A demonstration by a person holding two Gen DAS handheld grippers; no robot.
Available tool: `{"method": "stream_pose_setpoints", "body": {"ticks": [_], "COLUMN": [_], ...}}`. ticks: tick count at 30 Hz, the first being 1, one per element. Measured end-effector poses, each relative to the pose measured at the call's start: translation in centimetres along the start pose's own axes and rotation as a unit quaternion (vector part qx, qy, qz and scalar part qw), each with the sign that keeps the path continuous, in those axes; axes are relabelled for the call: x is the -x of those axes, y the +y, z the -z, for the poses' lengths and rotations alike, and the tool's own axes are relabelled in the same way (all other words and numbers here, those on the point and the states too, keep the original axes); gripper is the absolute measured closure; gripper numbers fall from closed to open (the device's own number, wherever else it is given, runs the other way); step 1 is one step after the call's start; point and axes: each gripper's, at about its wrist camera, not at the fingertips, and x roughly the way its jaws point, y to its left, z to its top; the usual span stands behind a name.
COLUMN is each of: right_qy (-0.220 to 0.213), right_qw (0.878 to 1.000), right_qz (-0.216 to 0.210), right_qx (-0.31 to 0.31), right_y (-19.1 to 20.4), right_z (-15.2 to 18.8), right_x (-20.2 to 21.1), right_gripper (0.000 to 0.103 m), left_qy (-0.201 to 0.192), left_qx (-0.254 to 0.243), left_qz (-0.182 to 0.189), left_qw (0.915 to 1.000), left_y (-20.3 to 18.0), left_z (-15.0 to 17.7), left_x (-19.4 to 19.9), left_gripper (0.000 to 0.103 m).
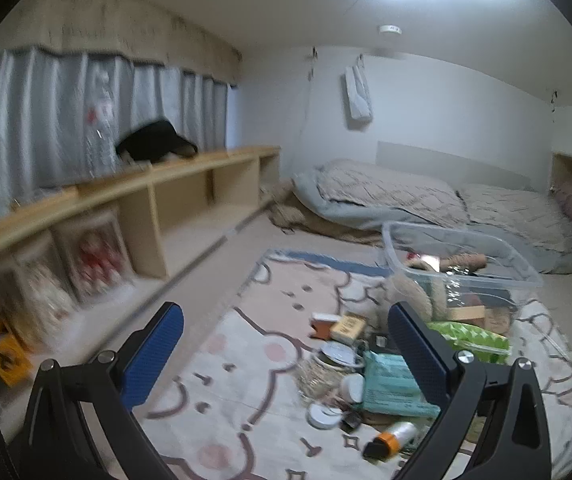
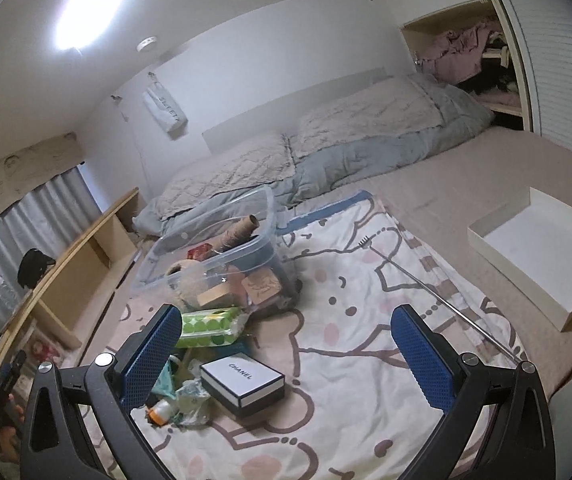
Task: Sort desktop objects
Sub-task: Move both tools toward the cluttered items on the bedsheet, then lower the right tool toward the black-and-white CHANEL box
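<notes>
A pile of small objects lies on a patterned blanket (image 1: 254,376): a twine-wrapped jar (image 1: 325,368), a teal packet (image 1: 389,384), a green dotted packet (image 1: 469,338), a small orange-capped bottle (image 1: 391,438) and small boxes (image 1: 345,326). A clear plastic bin (image 1: 457,264) holding several items stands behind the pile. My left gripper (image 1: 286,354) is open and empty, above the pile's left side. In the right wrist view a white Chanel box (image 2: 242,382) lies by the green packet (image 2: 210,326) and the bin (image 2: 222,248). My right gripper (image 2: 286,354) is open and empty above the blanket.
A thin metal telescopic rod (image 2: 425,284) lies across the blanket. An open white shallow box (image 2: 533,256) sits on the carpet at right. Low wooden shelves (image 1: 190,196) run along the left wall. Folded bedding (image 1: 425,200) lies behind the bin.
</notes>
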Motion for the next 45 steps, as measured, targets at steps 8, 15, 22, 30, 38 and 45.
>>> {"method": "stream_pose_setpoints", "body": {"ticks": [8,15,22,30,38,45], "right_qy": [0.01,0.024,0.084,0.132,0.173,0.21], "right_qw": [0.999,0.994,0.985,0.975,0.965,0.961], "right_qz": [0.014,0.019,0.025,0.046,0.075,0.093], "right_qx": [0.028,0.105,0.15,0.173,0.18,0.156], "right_y": [-0.6,0.0,-1.2,-2.8,-4.3,-5.9], "right_z": [0.1,1.3,3.9,7.6,10.1,11.5], "right_x": [-2.6,-6.6,-12.7,-19.3,-24.1,-25.9], "right_gripper": [0.0,0.0,0.0,0.0,0.0,0.0], "left_qy": [0.021,0.043,0.097,0.167,0.256,0.292], "left_qx": [0.006,-0.043,-0.063,-0.112,-0.159,-0.191], "left_qz": [-0.005,0.0,0.025,0.059,0.087,0.096], "left_qw": [0.9997,0.9982,0.993,0.9779,0.9497,0.9324], "left_y": [1.6,1.7,1.4,-0.6,-2.6,-3.2], "left_z": [2.0,4.5,7.7,11.0,15.5,18.3], "left_x": [-4.7,-8.1,-11.4,-14.7,-17.7,-18.3], "left_gripper": [0.0,0.0,0.0,0.0,0.0,0.0]}}
